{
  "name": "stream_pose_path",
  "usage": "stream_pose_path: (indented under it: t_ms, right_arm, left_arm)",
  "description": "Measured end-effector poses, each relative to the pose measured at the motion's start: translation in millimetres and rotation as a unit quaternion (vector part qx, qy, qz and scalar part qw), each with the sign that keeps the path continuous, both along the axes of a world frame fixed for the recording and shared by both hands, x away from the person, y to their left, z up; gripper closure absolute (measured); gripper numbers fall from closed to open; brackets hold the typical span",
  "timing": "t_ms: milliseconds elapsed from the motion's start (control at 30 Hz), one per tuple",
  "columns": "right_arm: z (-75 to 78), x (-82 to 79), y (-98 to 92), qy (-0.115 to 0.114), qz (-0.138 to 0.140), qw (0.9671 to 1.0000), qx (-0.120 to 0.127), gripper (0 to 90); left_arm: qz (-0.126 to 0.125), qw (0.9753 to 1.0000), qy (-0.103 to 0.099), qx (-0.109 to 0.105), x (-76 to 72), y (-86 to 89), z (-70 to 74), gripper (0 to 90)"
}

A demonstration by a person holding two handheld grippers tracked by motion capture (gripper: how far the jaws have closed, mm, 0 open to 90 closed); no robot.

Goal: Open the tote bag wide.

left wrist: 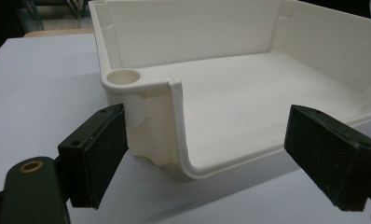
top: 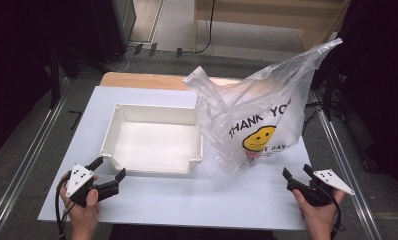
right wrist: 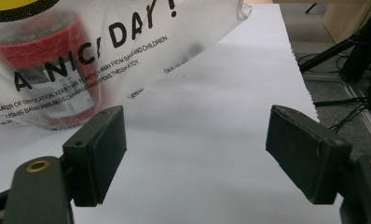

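The fingers (left wrist: 97, 156) of the left gripper (top: 108, 174) are spread wide and nothing is held between them; in the left gripper view they are seen aimed at the near left corner of the white tray (left wrist: 172, 116), which lies just ahead of them on the worktop (top: 187, 197). The fingers (right wrist: 99, 151) of the right gripper (top: 298, 175) are likewise released and empty, near the worktop's near right corner. The plastic bag (top: 257, 117) is stood ahead and to the left of them, towards the right edge, touching or almost touching the tray's right wall. Inside it, what is probably a red-labelled jar (right wrist: 48, 70) is glimpsed through the film. The bag is judged nearer the right gripper, with its long axis upright and its open mouth high above the fingers.
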State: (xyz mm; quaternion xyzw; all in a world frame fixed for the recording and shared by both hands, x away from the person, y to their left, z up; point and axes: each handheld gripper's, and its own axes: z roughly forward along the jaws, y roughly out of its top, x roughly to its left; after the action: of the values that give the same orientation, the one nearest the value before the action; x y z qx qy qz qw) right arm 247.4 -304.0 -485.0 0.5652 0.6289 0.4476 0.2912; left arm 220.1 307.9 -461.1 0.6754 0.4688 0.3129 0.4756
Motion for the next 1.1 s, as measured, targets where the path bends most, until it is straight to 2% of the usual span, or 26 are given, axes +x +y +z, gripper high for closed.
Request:
stream_pose_path:
  t_ms: [100, 200, 367, 500, 667, 767, 867, 1033, 1100]
  right_arm:
    - [0.3, -0.4, -2.0, -0.003, -0.001, 1.0, 0.005, 20.4]
    - [1.2, -1.1, -3.3, -0.006, 0.0, 0.9999, 0.01, 20.4]
    - [8.8, 0.0, -5.2, -0.007, 0.01, 0.9984, 0.056, 20.2]
    - [15.2, -2.1, -0.2, -0.017, 0.015, 0.9986, 0.049, 19.7]
    - [32.1, -8.5, 17.1, -0.031, 0.037, 0.9984, 0.027, 16.9]
    - [41.4, -9.4, 22.0, -0.038, 0.046, 0.9972, 0.045, 16.2]
    - [47.1, -10.0, 25.8, -0.046, 0.047, 0.9968, 0.045, 16.1]
    - [51.5, -7.0, 29.0, -0.046, 0.049, 0.9969, 0.04, 15.6]
    - [55.9, -5.3, 29.0, -0.051, 0.051, 0.9967, 0.036, 15.5]
  left_arm:
    - [0.002, 1.0, 0.001, 0.005, 1.1, -0.9, 0.0, 13.4]
    - [0.003, 1.0, -0.001, -0.003, 0.9, -0.3, -0.1, 13.4]
    - [0.007, 0.9999, -0.007, 0.002, -0.6, -0.9, 0.1, 13.5]
    - [0.0, 0.9999, -0.01, 0.006, -2.4, -2.1, 1.2, 13.5]
    - [-0.005, 0.9998, -0.016, -0.011, -2.3, -2.8, 5.5, 13.5]
    - [-0.004, 0.9998, -0.014, -0.013, -1.8, -6.2, 6.2, 13.7]
    - [-0.008, 0.9998, -0.013, -0.012, -1.1, -9.6, 7.6, 13.7]
    - [-0.013, 0.9998, -0.013, -0.008, 0.3, -13.1, 8.6, 13.8]
    - [-0.011, 0.9997, -0.014, -0.015, -1.1, -14.6, 12.4, 13.7]
